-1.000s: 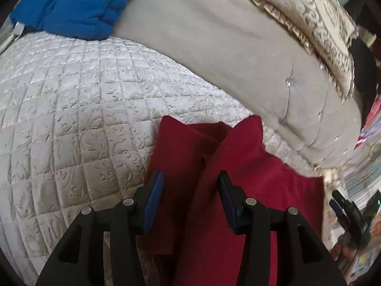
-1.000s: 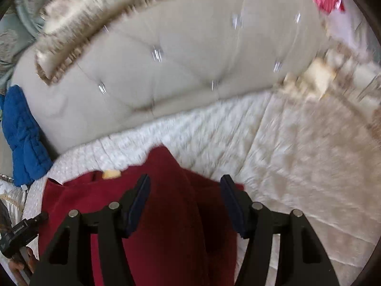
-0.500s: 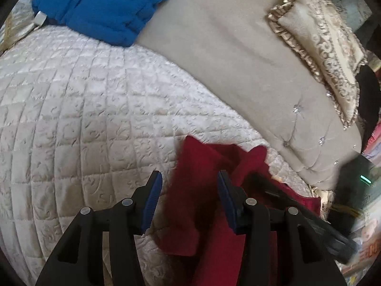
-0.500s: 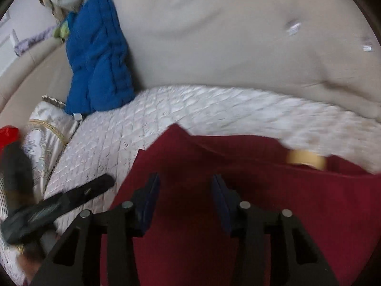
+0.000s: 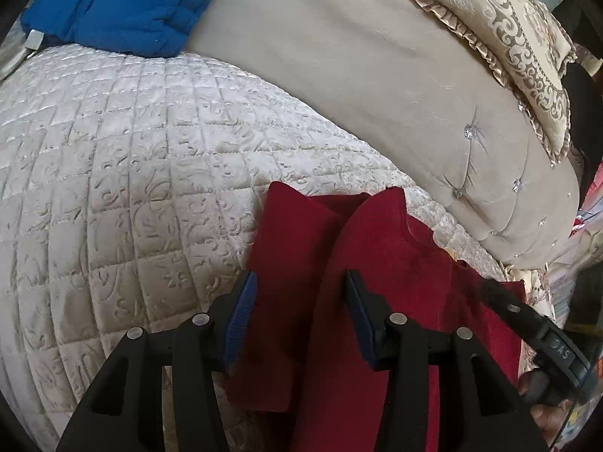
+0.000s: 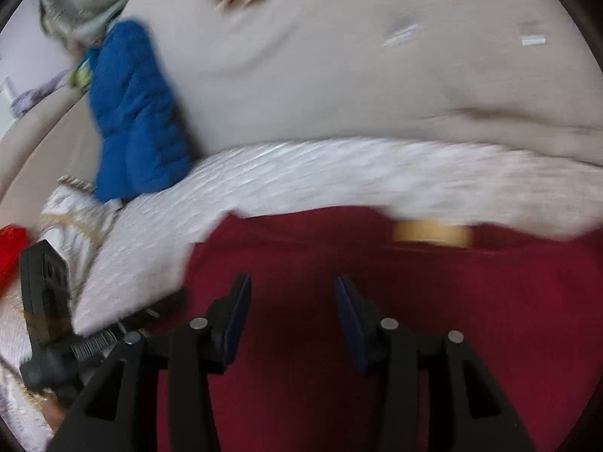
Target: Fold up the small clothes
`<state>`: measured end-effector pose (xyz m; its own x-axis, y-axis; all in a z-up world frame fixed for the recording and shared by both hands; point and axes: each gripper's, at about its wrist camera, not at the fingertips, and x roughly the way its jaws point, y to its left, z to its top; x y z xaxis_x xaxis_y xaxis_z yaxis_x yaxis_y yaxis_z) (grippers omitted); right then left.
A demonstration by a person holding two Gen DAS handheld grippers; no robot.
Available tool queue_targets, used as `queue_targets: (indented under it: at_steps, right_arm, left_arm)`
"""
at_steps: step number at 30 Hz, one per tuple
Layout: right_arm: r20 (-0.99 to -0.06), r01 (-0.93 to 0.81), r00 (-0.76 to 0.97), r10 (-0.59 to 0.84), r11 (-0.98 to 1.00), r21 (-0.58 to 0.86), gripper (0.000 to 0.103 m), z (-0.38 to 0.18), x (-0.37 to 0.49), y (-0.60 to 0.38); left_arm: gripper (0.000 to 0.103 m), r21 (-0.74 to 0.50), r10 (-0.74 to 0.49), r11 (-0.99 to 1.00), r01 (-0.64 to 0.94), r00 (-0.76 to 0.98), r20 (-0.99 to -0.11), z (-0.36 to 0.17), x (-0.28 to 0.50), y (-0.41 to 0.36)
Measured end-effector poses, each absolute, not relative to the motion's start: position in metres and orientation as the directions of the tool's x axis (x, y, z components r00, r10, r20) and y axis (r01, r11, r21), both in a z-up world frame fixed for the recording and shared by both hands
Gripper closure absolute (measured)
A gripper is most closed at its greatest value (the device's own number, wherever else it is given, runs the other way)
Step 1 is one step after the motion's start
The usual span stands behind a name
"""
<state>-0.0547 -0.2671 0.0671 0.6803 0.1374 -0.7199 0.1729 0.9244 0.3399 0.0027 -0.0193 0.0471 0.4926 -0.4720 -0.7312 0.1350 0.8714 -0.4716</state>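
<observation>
A dark red garment (image 5: 377, 263) lies on the white quilted cover (image 5: 113, 173), partly folded with a raised fold down its middle. My left gripper (image 5: 301, 312) is open, empty, hovering over the garment's left part. In the right wrist view the garment (image 6: 377, 301) fills the lower frame, with a tan label (image 6: 431, 231) at its far edge. My right gripper (image 6: 292, 312) is open and empty just above the fabric. The right gripper's body (image 5: 542, 335) shows at lower right in the left view. The left gripper's body (image 6: 45, 301) shows at the left of the right view.
A beige tufted sofa back (image 5: 377, 75) runs behind the cover. A blue padded garment (image 5: 124, 3) lies at the upper left, and it also shows in the right wrist view (image 6: 132, 113). An ornate cushion (image 5: 508, 37) leans at the upper right. Something red (image 6: 9, 252) sits at far left.
The right gripper swung left across the garment toward its label edge, its view blurred. The left gripper shifted a little over the garment. Both stayed open.
</observation>
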Motion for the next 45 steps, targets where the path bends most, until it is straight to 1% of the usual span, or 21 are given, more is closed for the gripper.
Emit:
queue_targets:
  at_steps: [4,6,7,8,9,10,12,14,18,20,23,24,26,29,31,34,35,37,40,42,45]
  right_arm:
    - [-0.746,0.398,0.661,-0.076,0.879,0.263,0.050,0.070,-0.098,-0.345]
    - [-0.761,0.472,0.638,-0.117,0.841,0.266,0.051,0.061,-0.107,-0.373]
    - [-0.769,0.497,0.627,-0.127,0.825,0.268,0.053,0.052,-0.108,-0.384]
    - [-0.777,0.506,0.618,-0.116,0.816,0.281,0.062,0.043,-0.107,-0.391]
    - [-0.786,0.512,0.610,-0.100,0.807,0.295,0.064,0.032,-0.104,-0.395]
    - [-0.782,0.513,0.615,-0.100,0.805,0.300,0.063,0.027,-0.103,-0.395]
    - [-0.780,0.516,0.608,-0.152,0.822,0.242,0.063,0.029,-0.098,-0.384]
    - [-0.782,0.498,0.605,-0.152,0.838,0.222,0.056,0.031,-0.096,-0.378]
    - [-0.760,0.498,0.626,-0.178,0.841,0.213,0.056,0.054,-0.108,-0.369]
    - [-0.736,0.468,0.659,-0.154,0.850,0.241,0.055,0.069,-0.112,-0.357]
    - [-0.713,0.334,0.700,-0.037,0.899,0.282,0.053,0.088,-0.096,-0.320]
    - [-0.710,0.265,0.703,0.030,0.916,0.301,0.053,0.091,-0.085,-0.302]
    - [-0.715,0.149,0.682,0.154,0.928,0.342,0.053,0.090,-0.059,-0.266]
    - [-0.738,0.065,0.636,0.227,0.937,0.344,0.053,0.076,-0.017,-0.222]
    - [-0.760,0.029,0.606,0.235,0.948,0.317,0.053,0.063,0.011,-0.197]
    - [-0.801,0.022,0.542,0.255,0.948,0.317,0.060,0.035,0.049,-0.172]
    - [-0.818,0.028,0.520,0.247,0.952,0.306,0.060,0.025,0.055,-0.167]
    - [-0.817,0.035,0.535,0.216,0.960,0.277,0.058,0.018,0.063,-0.159]
    - [-0.820,0.045,0.513,0.253,0.946,0.320,0.057,0.023,0.065,-0.165]
    - [-0.817,0.056,0.491,0.301,0.926,0.374,0.055,0.027,0.062,-0.174]
    - [-0.804,0.090,0.462,0.375,0.881,0.464,0.040,0.029,0.061,-0.183]
  left_arm:
    - [0.077,-0.452,-0.455,0.881,0.138,0.505,-0.733,0.047,0.000,-0.021]
    - [0.076,-0.448,-0.451,0.883,0.139,0.508,-0.734,0.047,0.000,-0.020]
    - [0.075,-0.444,-0.448,0.885,0.139,0.510,-0.734,0.046,0.000,-0.021]
    - [0.075,-0.442,-0.446,0.886,0.139,0.510,-0.735,0.046,0.000,-0.021]
    - [0.074,-0.438,-0.444,0.888,0.141,0.512,-0.736,0.045,0.000,-0.022]
    - [0.074,-0.435,-0.443,0.889,0.143,0.512,-0.736,0.045,0.001,-0.022]
    - [0.073,-0.431,-0.440,0.891,0.144,0.513,-0.737,0.044,0.002,-0.022]
    - [0.073,-0.433,-0.441,0.890,0.144,0.511,-0.738,0.044,0.002,-0.022]
    - [0.073,-0.445,-0.446,0.886,0.132,0.508,-0.737,0.047,0.002,-0.019]
    - [0.073,-0.449,-0.444,0.885,0.124,0.515,-0.733,0.052,0.000,-0.014]
    - [0.073,-0.429,-0.420,0.896,0.115,0.533,-0.734,0.060,-0.005,-0.007]
    - [0.073,-0.421,-0.411,0.900,0.112,0.537,-0.736,0.061,-0.007,-0.005]
    - [0.073,-0.413,-0.404,0.904,0.111,0.538,-0.740,0.062,-0.011,0.000]
    - [0.073,-0.406,-0.399,0.908,0.107,0.520,-0.755,0.059,-0.012,0.004]
    - [0.073,-0.409,-0.402,0.906,0.106,0.511,-0.760,0.058,-0.010,0.005]
    - [0.073,-0.417,-0.411,0.902,0.109,0.507,-0.758,0.058,-0.010,0.007]
    - [0.073,-0.418,-0.413,0.902,0.110,0.504,-0.758,0.058,-0.009,0.007]
    - [0.073,-0.419,-0.419,0.900,0.118,0.493,-0.763,0.057,-0.008,0.006]
    - [0.073,-0.424,-0.435,0.895,0.137,0.475,-0.765,0.056,-0.009,0.003]
    - [0.073,-0.426,-0.445,0.892,0.155,0.472,-0.761,0.058,-0.011,0.000]
    - [0.073,-0.423,-0.455,0.888,0.178,0.465,-0.760,0.060,-0.016,-0.002]
